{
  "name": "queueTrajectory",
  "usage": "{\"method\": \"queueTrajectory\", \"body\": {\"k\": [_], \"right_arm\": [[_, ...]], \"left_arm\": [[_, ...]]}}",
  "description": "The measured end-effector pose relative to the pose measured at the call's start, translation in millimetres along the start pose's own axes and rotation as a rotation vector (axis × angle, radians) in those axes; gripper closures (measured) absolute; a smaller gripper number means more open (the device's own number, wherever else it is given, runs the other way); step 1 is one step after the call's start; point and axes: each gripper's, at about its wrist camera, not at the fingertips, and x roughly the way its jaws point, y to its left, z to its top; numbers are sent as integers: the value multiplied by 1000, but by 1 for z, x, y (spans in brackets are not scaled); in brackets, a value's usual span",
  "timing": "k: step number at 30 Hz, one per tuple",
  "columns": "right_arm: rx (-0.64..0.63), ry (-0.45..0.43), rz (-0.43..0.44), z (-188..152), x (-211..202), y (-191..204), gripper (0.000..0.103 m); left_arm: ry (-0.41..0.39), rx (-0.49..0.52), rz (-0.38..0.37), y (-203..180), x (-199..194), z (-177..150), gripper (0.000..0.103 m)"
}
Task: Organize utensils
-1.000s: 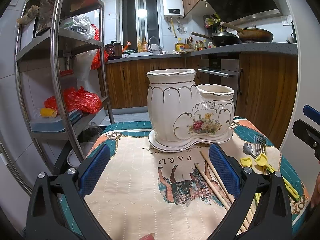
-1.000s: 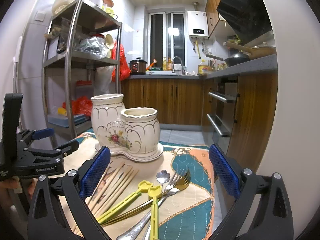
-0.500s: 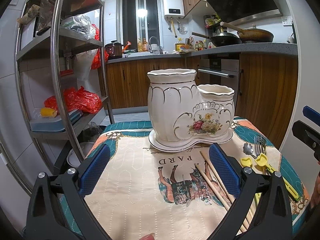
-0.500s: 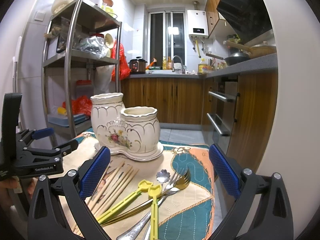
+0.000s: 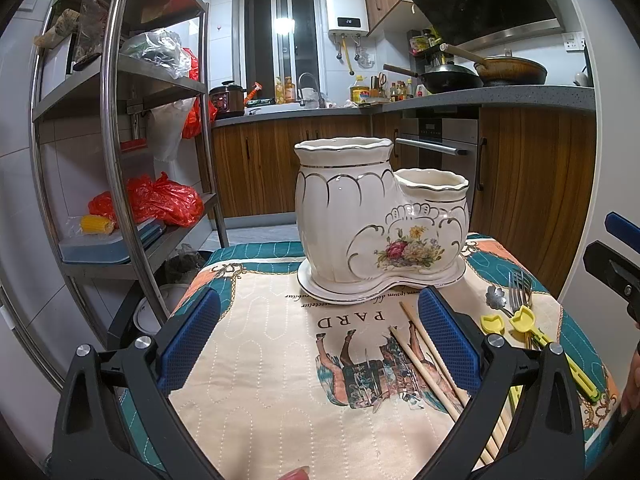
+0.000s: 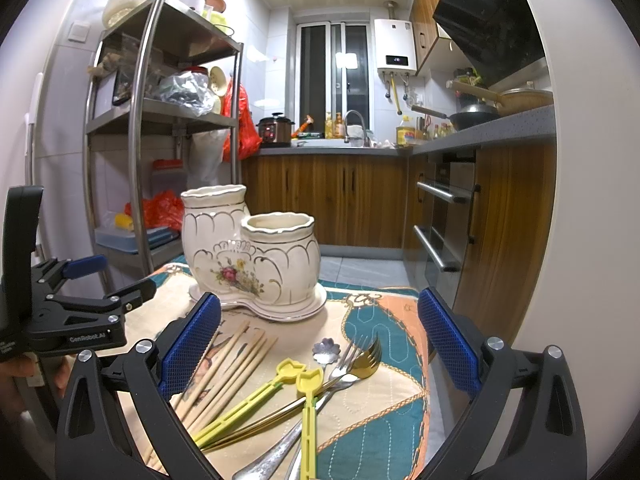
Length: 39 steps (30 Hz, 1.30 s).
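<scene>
A cream ceramic holder (image 6: 252, 260) with a tall cup and a shorter cup is standing on the bench (image 5: 260, 360), and everything else is lying on the camera side of it. The wooden chopsticks (image 6: 228, 364) are fanning out just in front of the holder, the two yellow-handled utensils (image 6: 280, 392) are lying beside them, and the forks (image 6: 356, 360) and a small flower-bowled spoon (image 6: 326, 350) are sitting to the holder's front right. They are probably spread flat like this so that each can be picked singly and dropped into a cup.

The right claw (image 6: 320, 344) is hanging level above the loose utensils, aimed at the holder, its jaws spread wide and gripping nothing. The left claw (image 5: 316, 340) is hovering low in front of the holder, also level, gaping wide and empty, with the chopsticks passing under its right finger. Nothing appears sorted yet.
</scene>
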Motion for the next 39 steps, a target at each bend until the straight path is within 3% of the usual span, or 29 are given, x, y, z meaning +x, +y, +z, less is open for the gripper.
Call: {"method": "queueTrajectory", "body": {"k": [28, 34, 39], "right_arm": [[11, 5, -1, -2, -1, -1, 5], [41, 47, -48, -8, 5, -15, 5], [78, 103, -29, -10, -1, -27, 5]], "left_arm": [[19, 6, -19, -3, 1, -2, 5], [56, -18, -65, 0, 2, 0, 5], [100, 12, -75, -5, 5, -3, 5]]}}
